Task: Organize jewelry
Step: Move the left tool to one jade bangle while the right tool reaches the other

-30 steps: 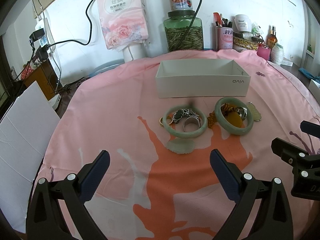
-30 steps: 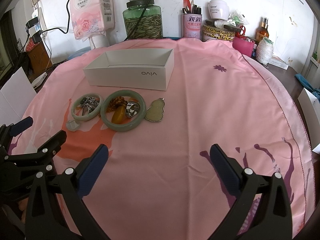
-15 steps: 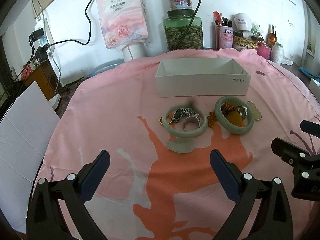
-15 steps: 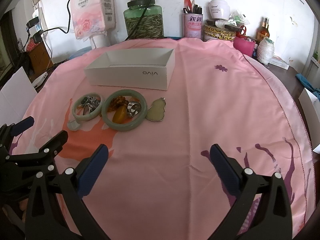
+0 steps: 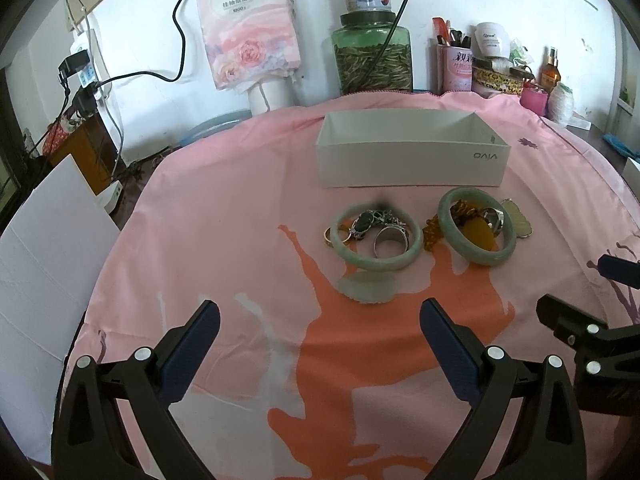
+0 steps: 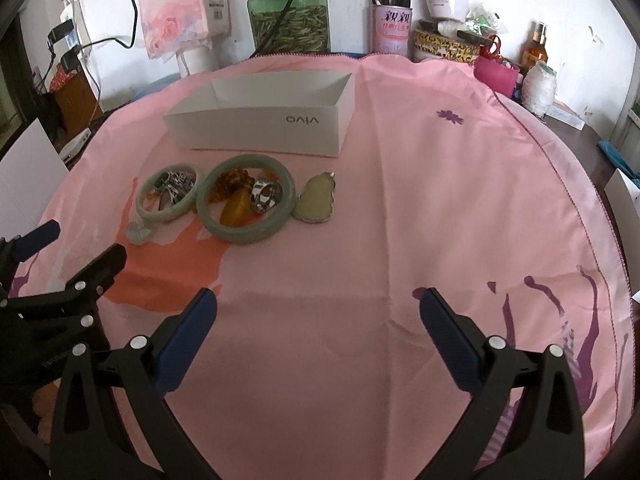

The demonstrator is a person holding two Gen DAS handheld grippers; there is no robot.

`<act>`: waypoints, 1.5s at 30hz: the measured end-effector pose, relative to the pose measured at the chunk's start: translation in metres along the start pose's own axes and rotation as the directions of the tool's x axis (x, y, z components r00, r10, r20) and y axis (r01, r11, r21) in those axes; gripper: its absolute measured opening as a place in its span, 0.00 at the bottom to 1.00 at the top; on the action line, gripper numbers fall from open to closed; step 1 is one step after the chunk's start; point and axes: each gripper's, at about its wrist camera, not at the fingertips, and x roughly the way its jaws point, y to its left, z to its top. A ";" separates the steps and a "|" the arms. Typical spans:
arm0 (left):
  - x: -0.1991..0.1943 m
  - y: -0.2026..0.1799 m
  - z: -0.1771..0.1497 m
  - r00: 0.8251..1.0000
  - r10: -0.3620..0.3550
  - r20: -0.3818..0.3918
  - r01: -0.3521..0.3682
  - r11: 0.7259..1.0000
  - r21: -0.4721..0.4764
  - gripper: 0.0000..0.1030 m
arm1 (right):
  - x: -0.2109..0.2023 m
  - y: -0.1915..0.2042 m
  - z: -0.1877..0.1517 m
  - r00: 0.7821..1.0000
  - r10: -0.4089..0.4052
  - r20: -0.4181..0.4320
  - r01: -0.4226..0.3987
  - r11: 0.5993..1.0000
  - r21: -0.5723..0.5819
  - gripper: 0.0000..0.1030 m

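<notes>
A white open box (image 5: 412,158) (image 6: 264,124) sits on the pink cloth, with nothing visible inside it. In front of it lie two green jade bangles: the left bangle (image 5: 356,257) (image 6: 149,214) rings silver rings and a dark pendant, and the right bangle (image 5: 468,246) (image 6: 224,234) holds an amber piece and a metal ring. A pale flat jade piece (image 5: 366,288) lies nearest me and a gourd-shaped pendant (image 6: 316,200) lies right of the bangles. My left gripper (image 5: 320,344) is open, short of the jade piece. My right gripper (image 6: 318,334) is open over bare cloth, right of the jewelry.
Along the wall stand a tissue pack (image 5: 248,20), a green glass jar (image 5: 374,60), a pink pen cup (image 6: 390,28) and bottles. A white board (image 5: 44,248) leans at the left edge. The table edge (image 6: 592,184) curves along the right.
Both grippers have held nearly still and stay open. The right wrist view has drifted slightly, so the jewelry sits a little further right in it.
</notes>
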 end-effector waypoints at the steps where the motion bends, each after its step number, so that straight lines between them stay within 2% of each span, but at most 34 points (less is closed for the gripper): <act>1: 0.001 0.000 0.001 1.000 -0.002 -0.002 0.002 1.000 -0.002 0.95 | 0.001 -0.001 0.000 1.000 0.001 -0.001 -0.001 1.000 -0.003 0.94; 9: 0.009 0.006 0.005 0.995 -0.081 -0.052 0.079 0.996 -0.028 0.95 | 0.011 0.007 -0.001 0.999 -0.031 -0.038 0.029 0.998 -0.062 0.95; 14: 0.008 0.011 0.011 0.998 -0.058 -0.004 0.058 0.998 -0.010 0.95 | 0.012 0.007 0.000 0.999 -0.023 -0.041 0.020 0.997 -0.070 0.95; 16: 0.014 0.011 0.017 0.997 -0.071 -0.026 0.071 0.997 -0.007 0.95 | 0.013 0.006 0.001 0.999 -0.013 -0.044 0.010 0.997 -0.080 0.95; 18: 0.021 0.006 0.026 0.991 -0.113 -0.067 0.114 0.993 0.009 0.95 | 0.011 0.004 0.002 0.999 0.009 -0.043 -0.013 0.997 -0.081 0.95; 22: 0.029 -0.008 0.045 0.995 -0.089 -0.046 0.092 0.994 0.067 0.95 | 0.006 -0.012 0.006 0.998 0.064 -0.023 -0.065 0.998 -0.008 0.94; 25: 0.043 -0.012 0.059 0.996 -0.085 -0.028 0.087 0.994 0.061 0.95 | 0.000 -0.026 0.010 0.997 0.071 0.010 -0.072 0.996 0.049 0.94; 27: 0.057 -0.012 0.063 0.995 -0.090 -0.047 0.092 0.995 0.046 0.95 | -0.004 -0.033 0.012 0.995 0.091 0.030 -0.094 0.992 0.085 0.94; 29: 0.068 -0.009 0.063 0.992 -0.103 -0.079 0.105 0.994 0.029 0.96 | -0.004 -0.034 0.013 0.995 0.096 0.033 -0.099 0.991 0.094 0.94; 31: 0.073 -0.001 0.063 0.984 -0.145 -0.098 0.145 0.989 -0.013 0.96 | -0.003 -0.031 0.014 0.995 0.090 0.031 -0.092 0.992 0.086 0.94; 34: 0.081 0.008 0.055 0.977 -0.137 -0.162 0.132 0.991 -0.036 0.96 | 0.000 -0.026 0.015 0.998 0.062 0.028 -0.063 0.996 0.060 0.94; 35: 0.080 0.013 0.051 0.973 -0.160 -0.168 0.152 0.986 -0.063 0.95 | 0.000 -0.025 0.014 0.998 0.054 0.029 -0.055 0.997 0.052 0.94; 41: 0.063 0.029 0.029 0.970 -0.159 -0.181 0.148 0.986 -0.078 0.95 | -0.002 -0.018 0.012 0.998 0.044 0.050 -0.044 0.999 0.010 0.94; 43: 0.057 0.030 0.027 0.973 -0.155 -0.174 0.142 0.986 -0.086 0.95 | -0.004 -0.017 0.013 0.996 0.070 0.055 -0.071 0.997 0.016 0.94; 45: 0.049 0.029 0.032 0.975 -0.181 -0.131 0.171 0.982 -0.083 0.95 | -0.005 -0.016 0.020 0.990 0.136 0.048 -0.137 0.990 0.035 0.94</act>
